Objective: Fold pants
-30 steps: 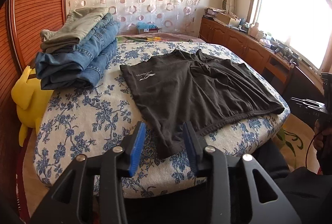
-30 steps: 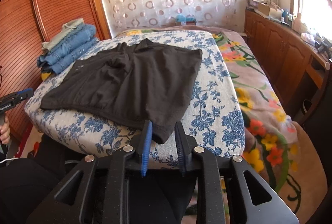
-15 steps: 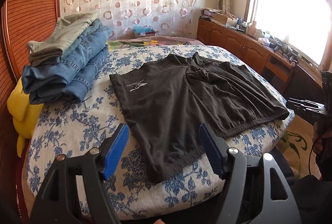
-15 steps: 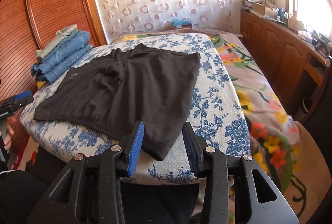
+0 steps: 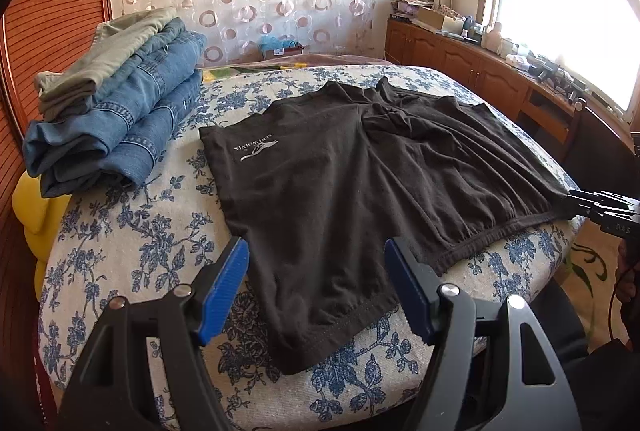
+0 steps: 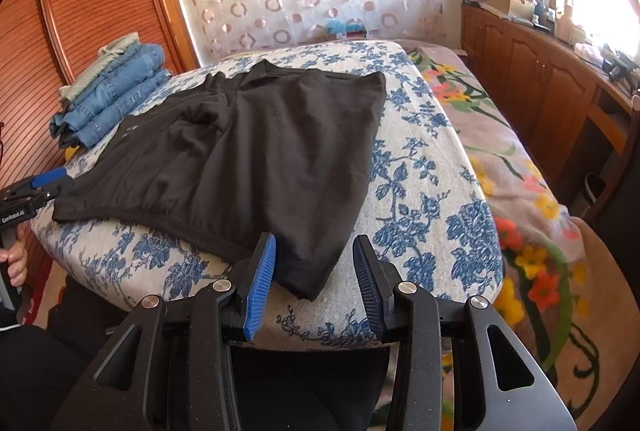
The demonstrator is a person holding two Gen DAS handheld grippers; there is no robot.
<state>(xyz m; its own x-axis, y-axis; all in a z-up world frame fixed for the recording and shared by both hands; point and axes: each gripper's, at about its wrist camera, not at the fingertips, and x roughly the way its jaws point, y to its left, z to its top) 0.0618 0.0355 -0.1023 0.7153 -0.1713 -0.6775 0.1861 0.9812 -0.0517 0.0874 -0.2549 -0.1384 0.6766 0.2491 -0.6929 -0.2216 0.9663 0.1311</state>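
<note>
Black pants (image 5: 360, 199) flat on bed (image 5: 120, 255); left tool (image 5: 316, 287) wide over near hem corner; right tool (image 6: 314, 271) wide at other corner; jeans stack (image 5: 116, 123) at 10 o'clock.

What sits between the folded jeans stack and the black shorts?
Only bare floral bedspread separates the jeans stack from the black shorts, shown in the left wrist view.

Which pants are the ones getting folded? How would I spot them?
Look at the bed with the blue-flowered cover. The black shorts lie spread flat in its middle. Unlike the folded jeans stack by the wooden wall, they are dark, unfolded, and carry a small white logo.
</note>
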